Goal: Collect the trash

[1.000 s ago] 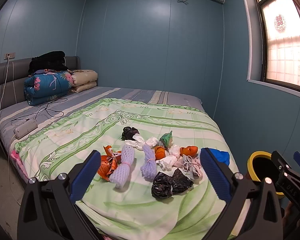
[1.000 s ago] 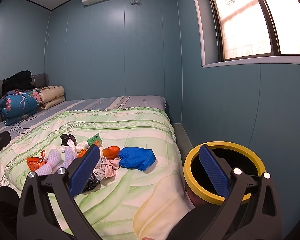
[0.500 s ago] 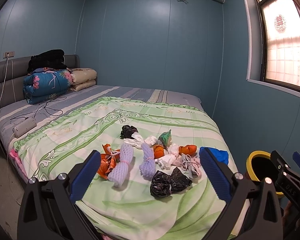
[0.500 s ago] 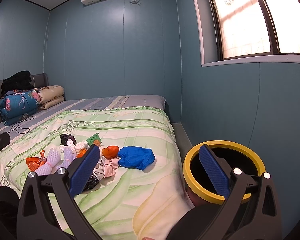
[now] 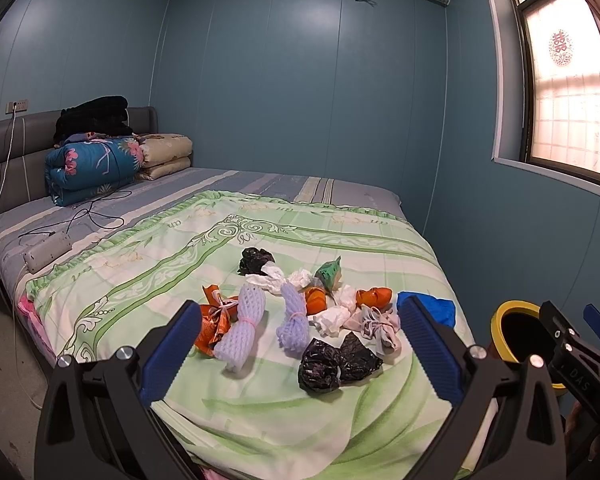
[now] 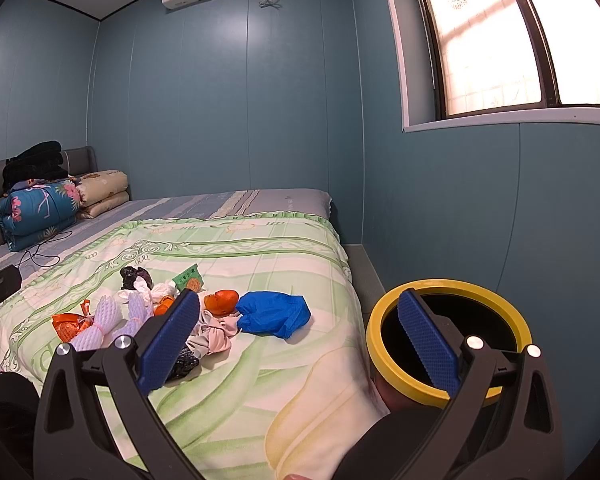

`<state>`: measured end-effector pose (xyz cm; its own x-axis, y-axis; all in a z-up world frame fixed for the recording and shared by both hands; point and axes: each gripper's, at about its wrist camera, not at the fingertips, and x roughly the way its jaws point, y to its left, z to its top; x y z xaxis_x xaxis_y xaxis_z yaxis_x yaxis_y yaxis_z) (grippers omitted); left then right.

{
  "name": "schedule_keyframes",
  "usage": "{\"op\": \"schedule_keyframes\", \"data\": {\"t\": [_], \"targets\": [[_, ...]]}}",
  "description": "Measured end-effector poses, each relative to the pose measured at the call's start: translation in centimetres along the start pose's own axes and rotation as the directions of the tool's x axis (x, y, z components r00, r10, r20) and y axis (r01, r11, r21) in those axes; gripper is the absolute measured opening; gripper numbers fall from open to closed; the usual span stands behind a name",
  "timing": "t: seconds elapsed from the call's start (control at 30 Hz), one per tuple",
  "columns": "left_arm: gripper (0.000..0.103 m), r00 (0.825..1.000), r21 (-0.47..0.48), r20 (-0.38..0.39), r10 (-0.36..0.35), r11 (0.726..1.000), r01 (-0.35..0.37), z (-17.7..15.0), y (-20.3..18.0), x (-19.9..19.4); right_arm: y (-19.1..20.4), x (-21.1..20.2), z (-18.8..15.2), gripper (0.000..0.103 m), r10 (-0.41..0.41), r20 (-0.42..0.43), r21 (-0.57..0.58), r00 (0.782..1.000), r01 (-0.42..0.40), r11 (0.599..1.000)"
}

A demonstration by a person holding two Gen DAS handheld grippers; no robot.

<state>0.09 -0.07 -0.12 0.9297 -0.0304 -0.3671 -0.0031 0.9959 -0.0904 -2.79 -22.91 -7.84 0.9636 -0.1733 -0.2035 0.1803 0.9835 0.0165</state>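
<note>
Both grippers, left gripper [image 5: 300, 344] and right gripper [image 6: 300, 332], gape empty near the bed [image 5: 260, 412]; trash pile [image 5: 300, 308] lies on it, bin [image 6: 448, 340] beside it.

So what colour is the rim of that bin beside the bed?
Yellow, around a black inside; the bin shows best in the right wrist view.

Heap of knotted bags, foam nets, crumpled tissues [image 5: 300, 312] on green bedspread, yellow-rimmed bin [image 6: 446, 336] beside bed, seemingly empty
</note>
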Motion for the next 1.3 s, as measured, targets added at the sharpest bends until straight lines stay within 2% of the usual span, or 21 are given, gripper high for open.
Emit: {"op": "schedule_keyframes", "data": {"t": [1.3], "targets": [[0.096, 1.0, -0.007, -0.018, -0.011, 1.0, 0.011, 0.1, 0.09, 0.07, 0.09, 0.0, -0.13, 0.095, 0.005, -0.001, -0.013, 1.0, -0.005, 1.0]]}}
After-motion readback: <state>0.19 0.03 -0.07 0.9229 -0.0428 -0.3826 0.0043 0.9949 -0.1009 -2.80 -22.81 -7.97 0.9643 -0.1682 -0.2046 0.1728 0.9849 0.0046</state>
